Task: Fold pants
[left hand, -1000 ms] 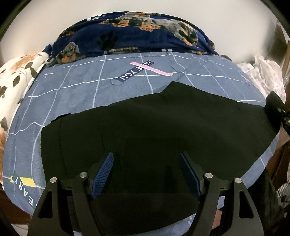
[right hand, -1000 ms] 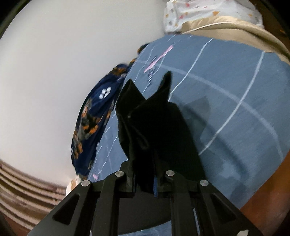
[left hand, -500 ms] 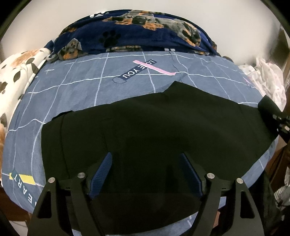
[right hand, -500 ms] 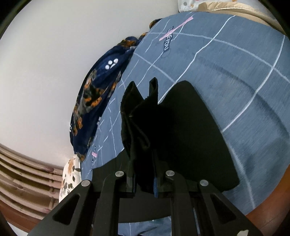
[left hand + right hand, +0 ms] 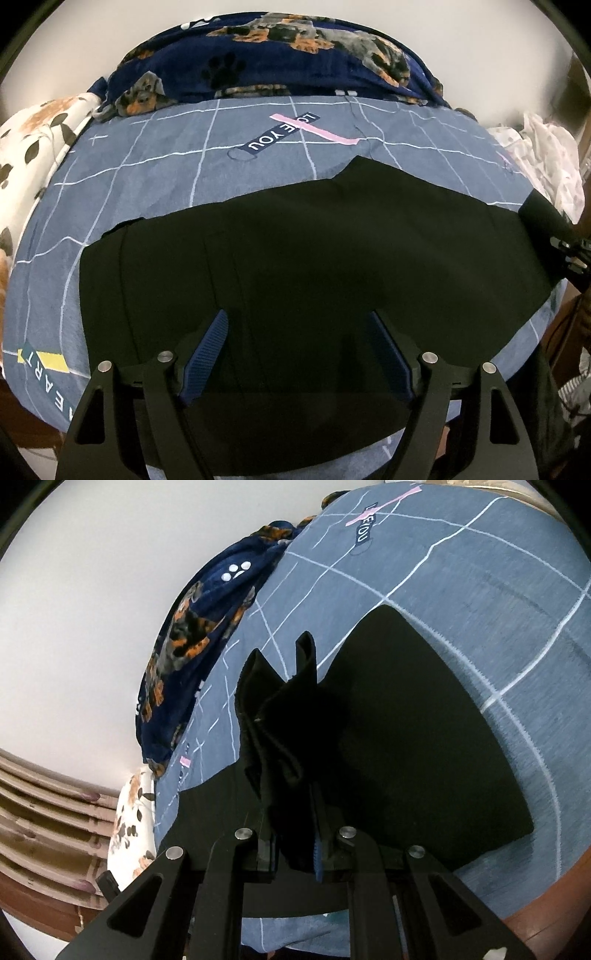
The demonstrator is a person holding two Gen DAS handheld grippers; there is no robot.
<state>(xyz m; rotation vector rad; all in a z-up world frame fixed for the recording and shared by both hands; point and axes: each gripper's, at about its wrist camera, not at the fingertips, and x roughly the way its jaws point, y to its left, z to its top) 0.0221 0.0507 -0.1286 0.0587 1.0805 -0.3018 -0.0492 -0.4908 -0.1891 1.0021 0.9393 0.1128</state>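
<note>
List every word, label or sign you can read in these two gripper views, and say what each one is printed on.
"LOVE YOU": dark label on the blue grid bedsheet; a pink strip crosses the V. It also shows in the right wrist view, too blurred to read fully.
"EART": dark label with a yellow patch at the sheet's near left edge; its start is cut off.
The black pants and the dog-print blanket show no readable text.

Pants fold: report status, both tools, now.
Left tool open, over the black pants, holding nothing. Right tool shut on bunched pants end, lifted off the blue bedsheet. Dog-print blanket at the far edge, apart from pants.
</note>
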